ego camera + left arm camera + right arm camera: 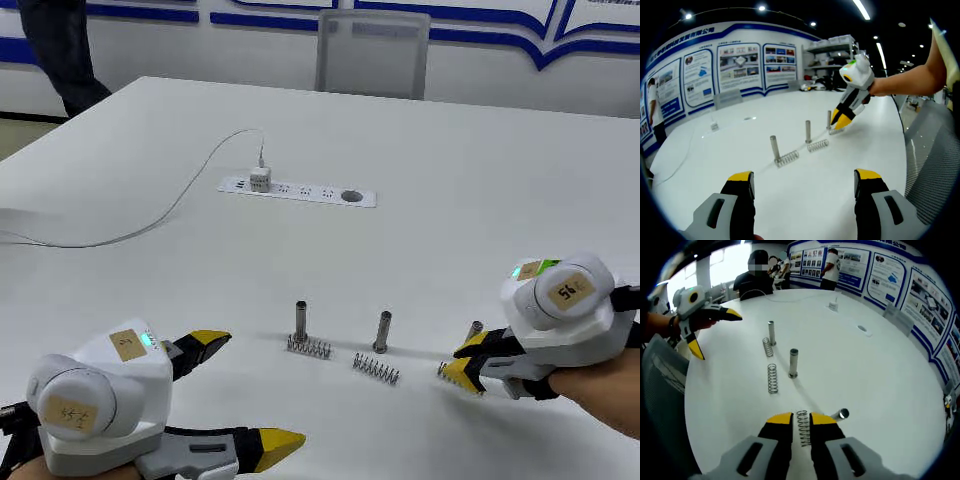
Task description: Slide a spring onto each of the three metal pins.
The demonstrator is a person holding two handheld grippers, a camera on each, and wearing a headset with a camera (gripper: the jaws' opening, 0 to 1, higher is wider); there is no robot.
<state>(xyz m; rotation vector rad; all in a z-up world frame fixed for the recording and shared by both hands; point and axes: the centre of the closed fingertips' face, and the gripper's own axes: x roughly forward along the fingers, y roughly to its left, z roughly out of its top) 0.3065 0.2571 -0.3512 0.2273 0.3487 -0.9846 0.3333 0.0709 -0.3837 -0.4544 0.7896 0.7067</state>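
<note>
Three metal pins stand upright in a row on the white table [450, 170]: left pin [300, 320], middle pin [383, 331], right pin [474, 329]. One spring [309, 347] lies at the left pin's foot and another spring [376, 368] lies by the middle pin. My right gripper [801, 420] is down at the table with its jaws shut on a third spring [803, 432], just beside the right pin [841, 414]. My left gripper [804, 176] hovers open and holds nothing, short of the left pin [774, 147].
A white power strip [297, 191] with a plugged-in charger [260, 180] and its cable lies farther back. A grey chair [372, 55] stands at the far edge. A person [60, 50] stands at the back left, and other people [752, 280] stand beyond the table.
</note>
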